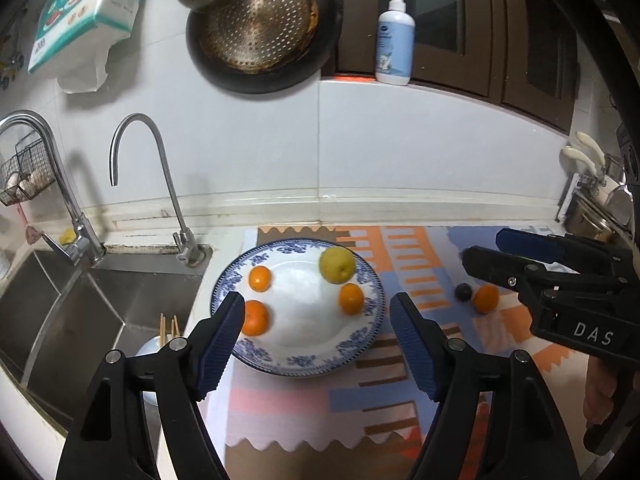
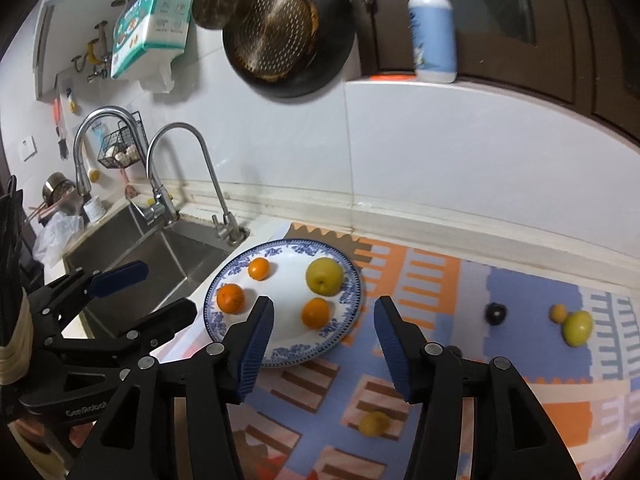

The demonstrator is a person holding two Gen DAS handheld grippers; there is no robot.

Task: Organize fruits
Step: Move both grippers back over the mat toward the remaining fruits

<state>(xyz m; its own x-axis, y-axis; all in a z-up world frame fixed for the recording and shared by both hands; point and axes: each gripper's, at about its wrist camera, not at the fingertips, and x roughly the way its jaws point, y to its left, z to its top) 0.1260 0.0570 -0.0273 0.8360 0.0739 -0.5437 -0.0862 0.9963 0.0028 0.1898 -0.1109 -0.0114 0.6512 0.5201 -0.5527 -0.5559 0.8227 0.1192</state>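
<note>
A blue-and-white plate [image 1: 360,344] [image 2: 344,316] sits on a patterned mat beside the sink. It holds three oranges [image 1: 351,298] [image 2: 315,312] and a yellow-green fruit [image 1: 337,264] [image 2: 324,275]. My left gripper [image 1: 318,312] is open and empty, hovering over the plate's near side. My right gripper [image 2: 324,316] is open and empty, just right of the plate; it shows in the left wrist view [image 1: 480,248]. On the mat lie a dark plum [image 1: 464,291] [image 2: 495,313], a small orange [image 1: 486,298] [image 2: 558,313], a green fruit [image 2: 577,328] and a yellow fruit [image 2: 374,424].
A steel sink [image 1: 100,312] with two faucets [image 1: 160,184] lies left of the plate, with a bowl and chopsticks [image 1: 168,326] inside. A pan and strainer [image 1: 260,24] hang on the wall. A soap bottle [image 1: 395,40] stands on the ledge. A knife rack [image 1: 592,184] is at the right.
</note>
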